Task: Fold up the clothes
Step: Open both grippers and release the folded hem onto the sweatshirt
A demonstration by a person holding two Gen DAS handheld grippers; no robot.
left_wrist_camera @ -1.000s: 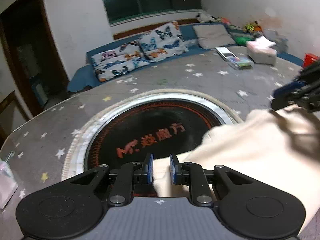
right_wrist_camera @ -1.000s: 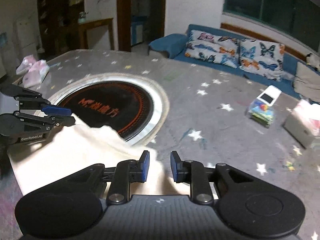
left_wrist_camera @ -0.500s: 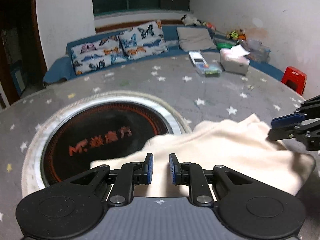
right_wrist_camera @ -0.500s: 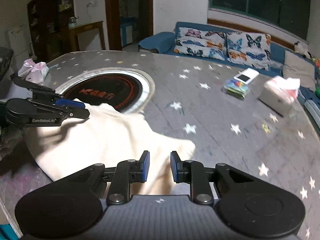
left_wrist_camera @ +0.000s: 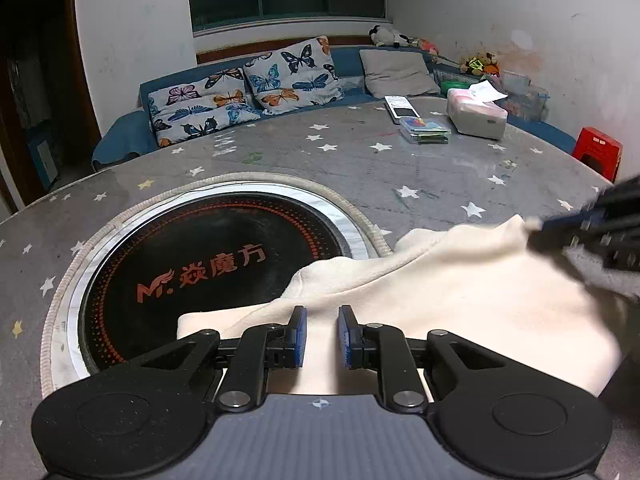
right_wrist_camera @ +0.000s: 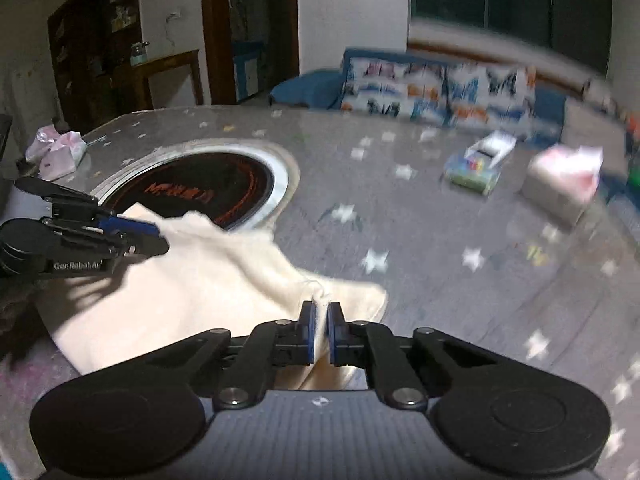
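A cream cloth (left_wrist_camera: 460, 300) lies crumpled on the grey star-patterned table (left_wrist_camera: 400, 168), one edge over the round cooktop. My left gripper (left_wrist_camera: 322, 314) sits low over the cloth's near edge. Its blue pads stand apart, with flat cloth showing in the gap. In the right wrist view it reaches over the cloth (right_wrist_camera: 192, 288) from the left as the left gripper (right_wrist_camera: 148, 236). My right gripper (right_wrist_camera: 321, 310) is closing, its pads pressing a raised fold at the cloth's right end. In the left wrist view the right gripper (left_wrist_camera: 560, 232) is a blur at that end.
A black round cooktop (left_wrist_camera: 208, 272) with orange lettering is set into the table. A tissue box (left_wrist_camera: 476, 120), a clear box of coloured items (left_wrist_camera: 426, 128) and a white device (left_wrist_camera: 402, 107) lie at the far side. Pink packets (right_wrist_camera: 60, 152) sit far left. A red stool (left_wrist_camera: 598, 152) stands beyond the edge.
My right gripper's pads have come together on a fold of the cloth, where before they stood apart. Both grippers shifted sideways a little. The left pads keep the same gap.
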